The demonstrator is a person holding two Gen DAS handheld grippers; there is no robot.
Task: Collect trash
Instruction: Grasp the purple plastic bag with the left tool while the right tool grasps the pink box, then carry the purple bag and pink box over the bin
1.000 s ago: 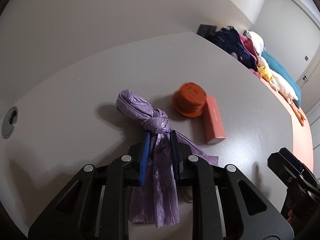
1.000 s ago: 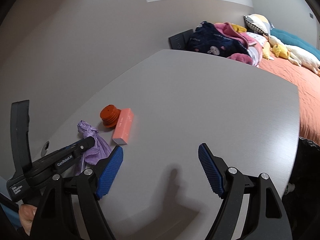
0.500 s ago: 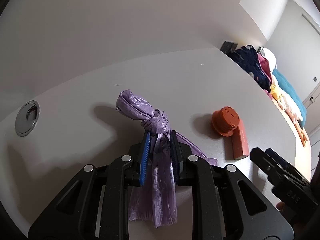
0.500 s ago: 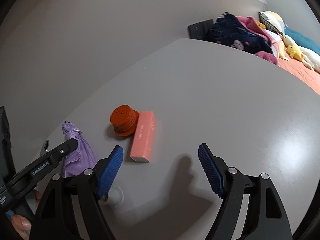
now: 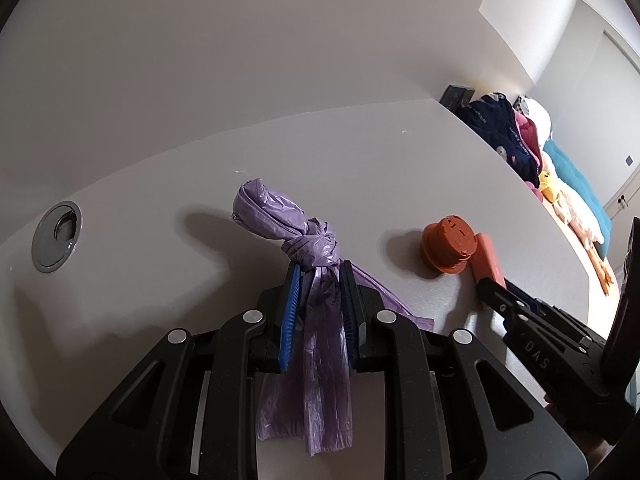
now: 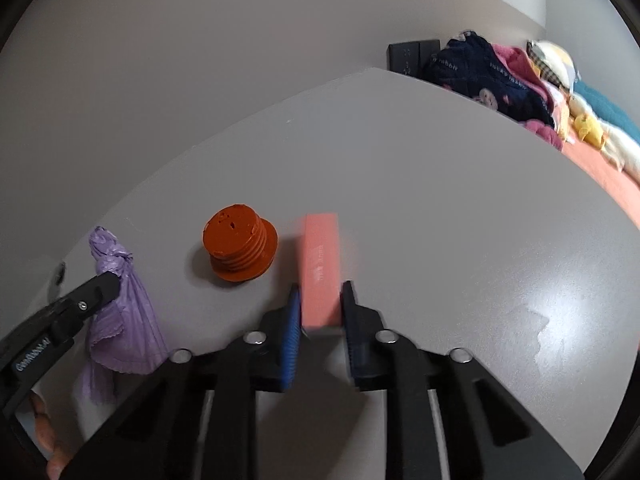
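A knotted purple plastic bag [image 5: 276, 216] hangs from my left gripper [image 5: 320, 276], which is shut on it just below the knot. From the right wrist the same bag [image 6: 120, 308] shows at the far left. A pink rectangular box [image 6: 320, 256] lies on the grey table [image 6: 440, 200], its near end between the jaws of my right gripper [image 6: 320, 292]. Those jaws are closing and the blue pads touch both sides of the box. An orange ribbed cup-shaped piece [image 6: 240, 248] sits just left of the box.
A round metal cable grommet [image 5: 56, 236] is set into the table at the left. Beyond the table's far right edge lie a pile of clothes [image 6: 492, 76], soft toys and an orange bed cover [image 6: 600, 176]. Black wall sockets [image 6: 412, 56] sit behind the table.
My right gripper moved left and forward to the pink box and its jaws came together around the box's near end. The left gripper drifted left early on, still holding the purple bag.
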